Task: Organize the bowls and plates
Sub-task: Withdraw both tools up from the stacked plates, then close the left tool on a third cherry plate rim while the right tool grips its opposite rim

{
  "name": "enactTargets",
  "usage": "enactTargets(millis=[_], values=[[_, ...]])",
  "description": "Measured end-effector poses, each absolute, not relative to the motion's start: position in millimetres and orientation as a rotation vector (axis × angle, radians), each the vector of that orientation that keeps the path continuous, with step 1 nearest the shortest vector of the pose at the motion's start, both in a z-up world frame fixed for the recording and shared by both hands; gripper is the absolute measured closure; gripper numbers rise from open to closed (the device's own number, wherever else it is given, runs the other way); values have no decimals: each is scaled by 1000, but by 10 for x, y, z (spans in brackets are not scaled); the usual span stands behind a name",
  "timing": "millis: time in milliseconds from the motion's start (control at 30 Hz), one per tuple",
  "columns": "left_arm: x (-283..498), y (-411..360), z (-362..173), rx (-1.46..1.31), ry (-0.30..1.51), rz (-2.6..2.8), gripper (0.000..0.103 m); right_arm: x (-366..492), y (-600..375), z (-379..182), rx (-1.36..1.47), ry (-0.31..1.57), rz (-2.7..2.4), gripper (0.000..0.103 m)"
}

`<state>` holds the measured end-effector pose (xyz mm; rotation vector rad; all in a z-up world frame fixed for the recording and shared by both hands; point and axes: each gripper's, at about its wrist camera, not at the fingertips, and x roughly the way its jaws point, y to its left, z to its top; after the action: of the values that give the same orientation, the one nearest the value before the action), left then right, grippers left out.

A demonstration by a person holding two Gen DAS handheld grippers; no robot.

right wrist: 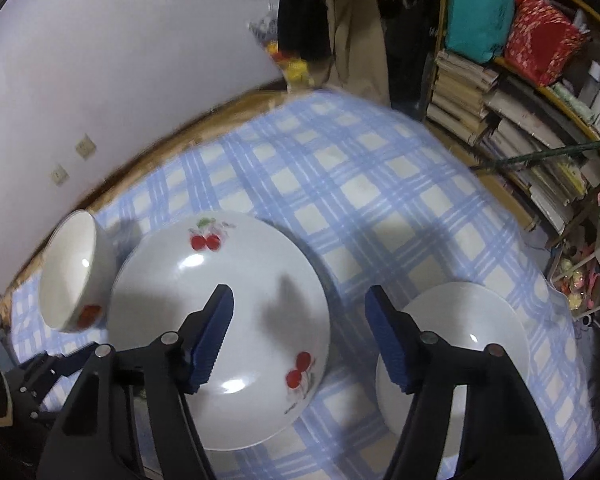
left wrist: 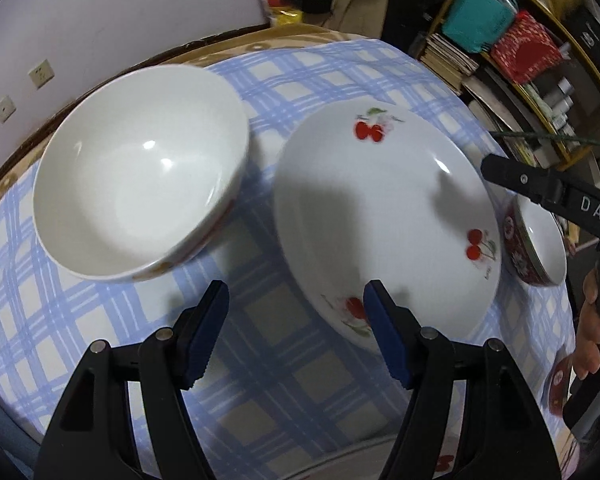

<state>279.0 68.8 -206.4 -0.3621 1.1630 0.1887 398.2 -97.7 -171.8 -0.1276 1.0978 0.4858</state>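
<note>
A white plate with red cherry prints (left wrist: 384, 220) lies on the blue checked cloth; it also shows in the right wrist view (right wrist: 220, 320). A large white bowl (left wrist: 140, 172) stands to its left, also at the left of the right wrist view (right wrist: 74, 272). A small bowl with a dark red patterned outside (left wrist: 536, 240) stands right of the plate, white inside in the right wrist view (right wrist: 452, 352). My left gripper (left wrist: 296, 332) is open and empty above the cloth, between the large bowl and the plate. My right gripper (right wrist: 300, 340) is open and empty above the plate's right edge; it also shows in the left wrist view (left wrist: 548, 192).
The round table (left wrist: 228, 46) is covered by the blue checked cloth (right wrist: 340, 184). A white wall with sockets (left wrist: 40, 74) stands behind it. A shelf with books, a teal bag and a red box (right wrist: 520, 60) stands at the right. Clothes hang at the back.
</note>
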Motion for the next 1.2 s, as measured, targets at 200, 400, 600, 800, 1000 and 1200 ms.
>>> enactTargets(millis=[200,400,600,800,1000,1200], values=[[2843,737,-2132,-411,1179,170,36,4077,-905,-1862,-136,1147,512,52],[2912,748,-2178,-424,1186,111,61,4171,-863,-2023,-169,1190,485,76],[2984,671,-2155,-430,1183,10,71,4214,-907,-2097,-180,1233,492,86],[3071,632,-2211,-372,1227,7,77,4123,-867,-2099,-264,1247,513,87],[3080,697,-2204,-386,1243,-24,75,3999,-1031,-2004,-184,1252,520,91],[3033,686,-2154,-381,1246,-74,75,3828,-1222,-1914,-122,1254,507,93]])
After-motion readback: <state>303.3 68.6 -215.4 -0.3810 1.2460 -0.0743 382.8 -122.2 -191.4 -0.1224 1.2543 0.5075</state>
